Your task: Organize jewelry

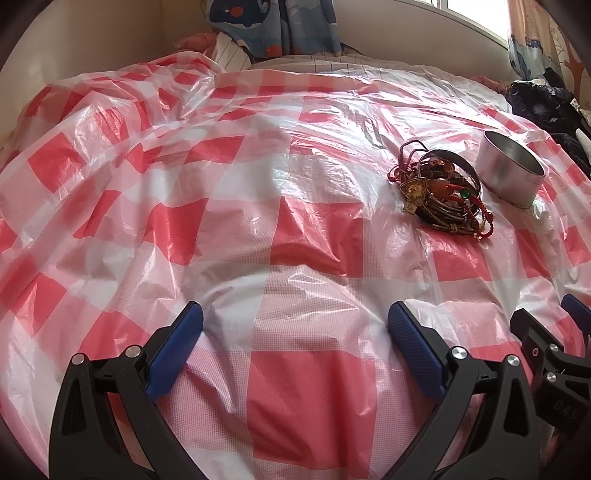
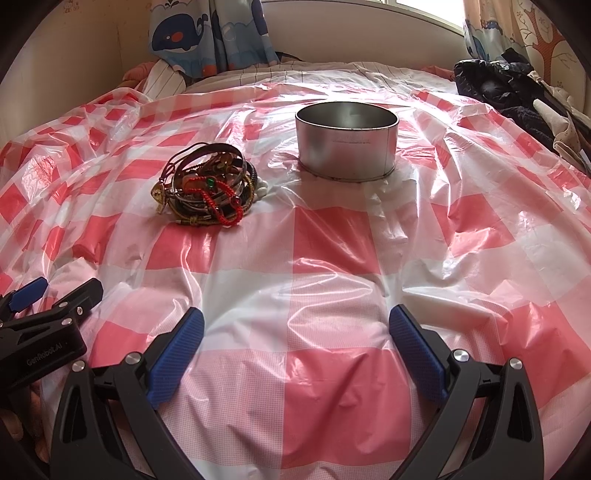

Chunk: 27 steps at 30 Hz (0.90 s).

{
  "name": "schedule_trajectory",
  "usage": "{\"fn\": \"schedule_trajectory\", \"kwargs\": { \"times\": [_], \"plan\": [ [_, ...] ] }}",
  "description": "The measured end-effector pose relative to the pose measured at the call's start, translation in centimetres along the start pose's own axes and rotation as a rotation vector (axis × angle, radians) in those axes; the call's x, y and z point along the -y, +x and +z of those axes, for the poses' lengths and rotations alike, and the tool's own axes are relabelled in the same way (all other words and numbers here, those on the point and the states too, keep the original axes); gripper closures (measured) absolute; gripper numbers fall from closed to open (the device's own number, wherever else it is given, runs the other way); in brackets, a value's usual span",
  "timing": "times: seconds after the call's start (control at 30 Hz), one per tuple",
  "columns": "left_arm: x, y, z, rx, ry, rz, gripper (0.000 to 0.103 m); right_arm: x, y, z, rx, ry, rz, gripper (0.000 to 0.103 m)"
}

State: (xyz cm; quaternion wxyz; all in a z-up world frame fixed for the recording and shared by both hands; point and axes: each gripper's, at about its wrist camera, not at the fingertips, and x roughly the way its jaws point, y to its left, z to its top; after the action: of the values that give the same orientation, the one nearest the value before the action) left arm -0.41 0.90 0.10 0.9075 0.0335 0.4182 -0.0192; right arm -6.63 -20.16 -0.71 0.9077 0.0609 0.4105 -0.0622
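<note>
On a bed covered by a red-and-white checked plastic sheet, a tangled heap of bracelets lies just left of a round metal tin, close beside it but not touching, both toward the far side of the sheet near the curtains. The left gripper and the right gripper hover side by side over the near edge of the sheet, each with its blue-padded fingers spread wide and nothing between them, well apart from the heap.
</note>
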Motion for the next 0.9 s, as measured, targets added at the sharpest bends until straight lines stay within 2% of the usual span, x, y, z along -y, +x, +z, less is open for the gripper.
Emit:
{"fn": "schedule_trajectory", "kwargs": {
  "times": [0.9],
  "plan": [
    [0.40,-0.63,0.18,0.006,0.001,0.001,0.007,-0.05,-0.14,-0.02,0.007,0.000,-0.001,0.007]
  ]
}}
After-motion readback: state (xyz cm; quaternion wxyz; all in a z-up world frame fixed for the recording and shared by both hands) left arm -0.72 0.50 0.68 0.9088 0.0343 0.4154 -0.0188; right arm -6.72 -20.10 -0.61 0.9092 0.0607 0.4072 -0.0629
